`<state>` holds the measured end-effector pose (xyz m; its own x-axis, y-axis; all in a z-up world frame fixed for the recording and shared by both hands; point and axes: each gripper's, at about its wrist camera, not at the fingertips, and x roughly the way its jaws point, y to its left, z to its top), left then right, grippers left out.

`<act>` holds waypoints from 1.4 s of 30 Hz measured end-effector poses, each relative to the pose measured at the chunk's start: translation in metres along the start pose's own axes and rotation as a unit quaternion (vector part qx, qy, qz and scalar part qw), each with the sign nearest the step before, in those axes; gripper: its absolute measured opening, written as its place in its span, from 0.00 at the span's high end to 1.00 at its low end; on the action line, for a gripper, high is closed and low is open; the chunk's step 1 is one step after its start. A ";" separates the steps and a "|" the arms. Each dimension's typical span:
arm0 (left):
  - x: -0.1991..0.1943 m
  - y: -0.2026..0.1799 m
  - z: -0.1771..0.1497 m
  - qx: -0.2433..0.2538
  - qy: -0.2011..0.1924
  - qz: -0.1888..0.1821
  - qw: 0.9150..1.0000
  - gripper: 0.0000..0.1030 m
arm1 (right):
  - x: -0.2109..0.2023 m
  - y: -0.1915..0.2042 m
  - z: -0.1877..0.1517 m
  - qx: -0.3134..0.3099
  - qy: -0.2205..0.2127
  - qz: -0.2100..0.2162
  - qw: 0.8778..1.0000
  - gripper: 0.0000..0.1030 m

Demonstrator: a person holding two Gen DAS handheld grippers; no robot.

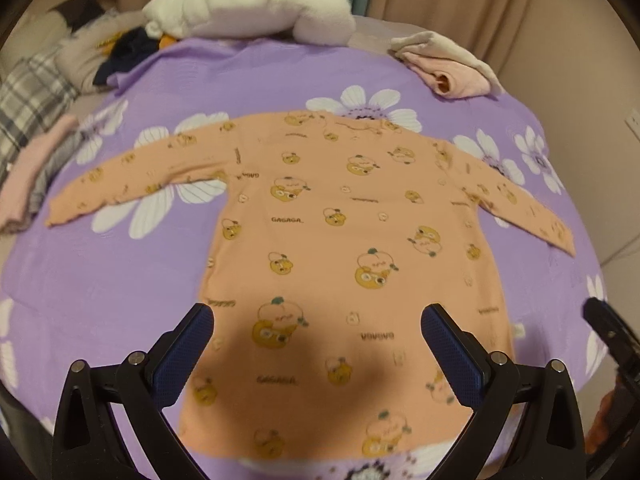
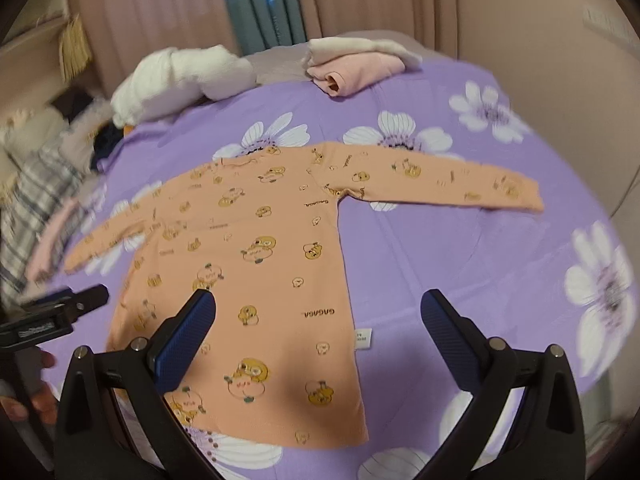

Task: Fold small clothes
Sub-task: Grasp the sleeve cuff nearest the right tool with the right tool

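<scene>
Orange long-sleeved shirt (image 1: 344, 248) spread flat on purple flowered bed sheet (image 1: 120, 288), sleeves out, not yet folded. Left claw (image 1: 318, 356) and right claw (image 2: 318, 350) both wide, empty, above the hem. Likely next: pinching a sleeve and carrying it inward. Side label (image 2: 363, 339) visible only from right wrist; folded pink pile (image 1: 452, 68) sharper from left.

Shirt: I see the orange long-sleeve shirt (image 1: 348, 248) flat on the purple flowered sheet (image 1: 120, 288), both sleeves spread out.
Left gripper: my left gripper (image 1: 318, 320) hangs over the hem, jaws wide apart, empty.
Far edge: white bundle (image 1: 248, 4); folded pink-and-cream clothes (image 1: 448, 64) at far right.
Left edge: plaid fabric (image 1: 32, 96).
</scene>
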<state>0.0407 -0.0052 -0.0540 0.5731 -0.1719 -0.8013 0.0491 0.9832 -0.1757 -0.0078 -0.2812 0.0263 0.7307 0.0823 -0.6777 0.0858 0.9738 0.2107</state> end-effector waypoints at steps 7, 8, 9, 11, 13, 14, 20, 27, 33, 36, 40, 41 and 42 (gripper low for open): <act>0.029 0.000 0.013 -0.032 0.001 -0.086 0.996 0.00 | 0.032 -0.092 0.000 0.148 -0.006 0.019 0.989 0.04; 0.031 -0.001 0.015 -0.032 -0.001 -0.091 0.995 0.00 | 0.038 -0.110 -0.001 0.171 -0.009 0.018 0.985 0.04; 0.033 -0.002 0.018 -0.035 -0.002 -0.098 0.995 0.00 | 0.044 -0.125 -0.002 0.191 -0.010 0.015 0.981 0.04; 0.038 -0.002 0.022 -0.037 -0.003 -0.103 0.994 0.00 | 0.055 -0.154 -0.006 0.230 -0.012 0.008 0.973 0.08; 0.046 -0.003 0.026 -0.041 -0.002 -0.100 0.994 0.01 | 0.067 -0.181 -0.007 0.264 -0.016 0.017 0.964 0.14; 0.049 -0.003 0.029 -0.045 0.000 -0.098 0.994 0.01 | 0.073 -0.196 -0.007 0.284 -0.020 0.019 0.958 0.15; 0.067 0.000 0.039 -0.070 0.014 -0.092 0.993 0.00 | 0.104 -0.261 -0.001 0.367 -0.042 0.031 0.929 0.28; 0.076 -0.001 0.048 -0.077 0.017 -0.075 0.994 0.00 | 0.129 -0.317 0.001 0.432 -0.077 0.035 0.898 0.46; 0.084 -0.001 0.052 -0.085 0.027 -0.060 0.994 0.00 | 0.143 -0.345 0.005 0.474 -0.096 0.042 0.874 0.70; 0.087 -0.001 0.051 -0.090 0.039 -0.051 0.994 0.00 | 0.150 -0.352 0.005 0.480 -0.088 0.027 0.872 0.91; 0.090 0.003 0.051 -0.096 0.052 -0.041 0.993 0.00 | 0.150 -0.353 0.009 0.444 -0.098 0.019 0.891 0.92; 0.090 0.004 0.051 -0.098 0.054 -0.040 0.993 0.00 | 0.147 -0.348 0.013 0.428 -0.092 0.006 0.899 0.92; 0.090 0.006 0.051 -0.099 0.055 -0.038 0.993 0.00 | 0.145 -0.343 0.017 0.414 -0.087 -0.002 0.906 0.92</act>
<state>0.1346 -0.0115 -0.0977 0.4807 -0.2608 -0.8372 -0.0802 0.9377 -0.3381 0.0804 -0.6066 -0.1324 0.8189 -0.0253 -0.5734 0.5147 0.4746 0.7140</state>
